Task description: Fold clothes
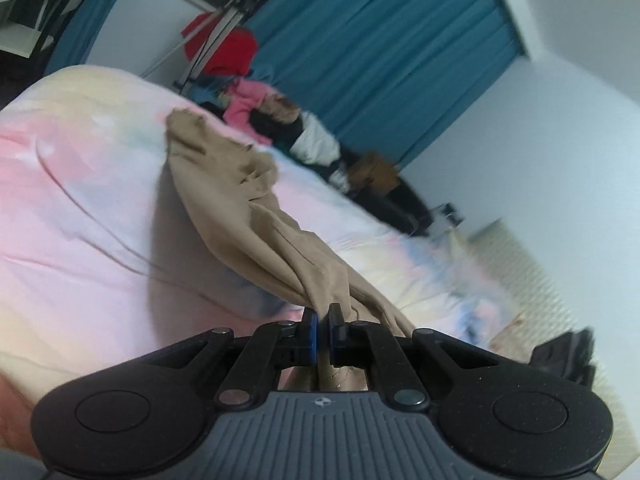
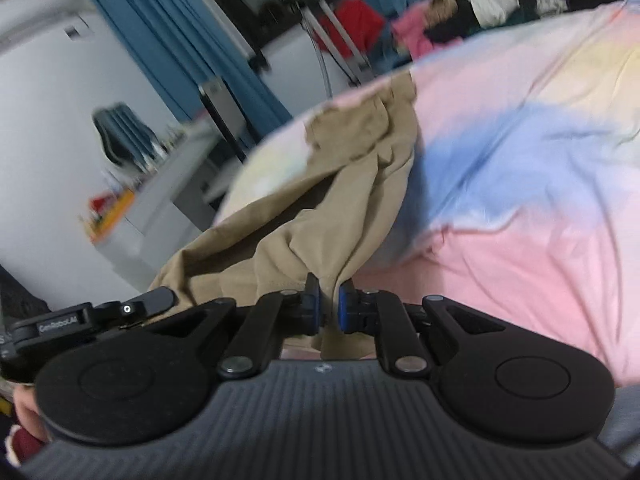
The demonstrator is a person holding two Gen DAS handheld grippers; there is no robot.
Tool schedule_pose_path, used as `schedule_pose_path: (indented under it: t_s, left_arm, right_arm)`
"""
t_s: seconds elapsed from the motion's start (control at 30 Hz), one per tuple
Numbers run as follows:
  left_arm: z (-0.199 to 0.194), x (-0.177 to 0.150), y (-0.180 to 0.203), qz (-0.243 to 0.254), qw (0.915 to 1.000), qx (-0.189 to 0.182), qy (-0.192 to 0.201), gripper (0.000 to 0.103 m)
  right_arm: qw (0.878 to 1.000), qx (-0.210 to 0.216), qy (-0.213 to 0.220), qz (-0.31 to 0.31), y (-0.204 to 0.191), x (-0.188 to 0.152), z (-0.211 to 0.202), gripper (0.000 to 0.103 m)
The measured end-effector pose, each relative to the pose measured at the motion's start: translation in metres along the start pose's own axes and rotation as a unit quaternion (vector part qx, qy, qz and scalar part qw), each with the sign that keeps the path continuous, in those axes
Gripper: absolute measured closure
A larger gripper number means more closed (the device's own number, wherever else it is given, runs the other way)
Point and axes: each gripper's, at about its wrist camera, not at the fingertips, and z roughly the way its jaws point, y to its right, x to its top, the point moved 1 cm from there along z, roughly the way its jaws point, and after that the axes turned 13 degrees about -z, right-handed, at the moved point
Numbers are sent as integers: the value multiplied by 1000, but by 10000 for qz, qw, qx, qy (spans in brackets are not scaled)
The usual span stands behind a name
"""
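A tan garment (image 1: 240, 204) lies stretched across a pastel tie-dye bed sheet (image 1: 80, 200). My left gripper (image 1: 323, 320) is shut on one near edge of the tan garment, which bunches between its blue pads. In the right wrist view the same tan garment (image 2: 348, 184) runs from the far edge of the bed sheet (image 2: 540, 240) to my right gripper (image 2: 329, 300), which is shut on another near edge. The other gripper's black body (image 2: 92, 316) shows at the left of that view, close by.
A heap of clothes (image 1: 288, 128) in red, pink, white and black lies past the bed's far side, before blue curtains (image 1: 380, 52). A tripod (image 1: 216, 36) stands there. A grey chair (image 2: 120, 136) and a white cabinet (image 2: 160, 200) stand by the wall.
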Motion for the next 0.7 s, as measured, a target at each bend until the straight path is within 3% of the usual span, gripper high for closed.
schedule_pose_path:
  t_s: [0.23, 0.37, 0.53, 0.7]
  left_arm:
    - [-32, -55, 55, 349, 9991, -202, 134, 98]
    - [-25, -69, 62, 606, 9977, -43, 298, 98]
    - [18, -30, 60, 671, 9960, 244, 536, 98]
    - [87, 40, 43, 855, 9918, 663, 686, 98]
  right_arm:
    - [9991, 221, 357, -12, -14, -26, -60, 91]
    - [9986, 238, 465, 42, -14, -25, -66, 91]
    - [9982, 90, 578, -91, -4, 11, -27, 91]
    - [9979, -187, 567, -231, 15, 60, 41, 91]
